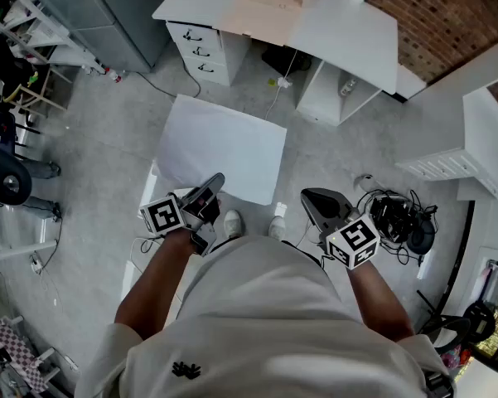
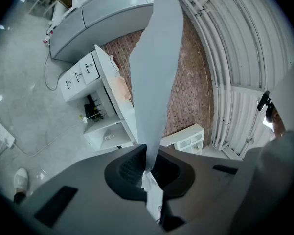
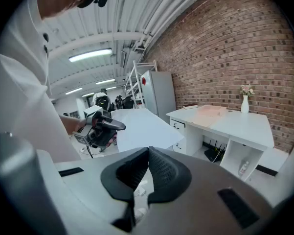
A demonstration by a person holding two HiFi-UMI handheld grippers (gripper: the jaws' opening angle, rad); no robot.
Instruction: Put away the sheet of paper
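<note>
My left gripper (image 1: 212,186) is clamped on the near edge of the paper (image 1: 224,152), so the sheet juts out flat across the middle of the frame, clear of the floor. My right gripper (image 1: 321,204), right of centre, has its jaws together on nothing, free to help. The desk (image 1: 348,23) at the top looks a likely place for it

Left tongs (image 1: 212,182) clamp the sheet of paper (image 1: 224,143) near level; right tongs (image 1: 311,199) closed, empty, tilted downward.

Bare floor (image 1: 108,139) lies open before the white desk (image 1: 331,23).
</note>
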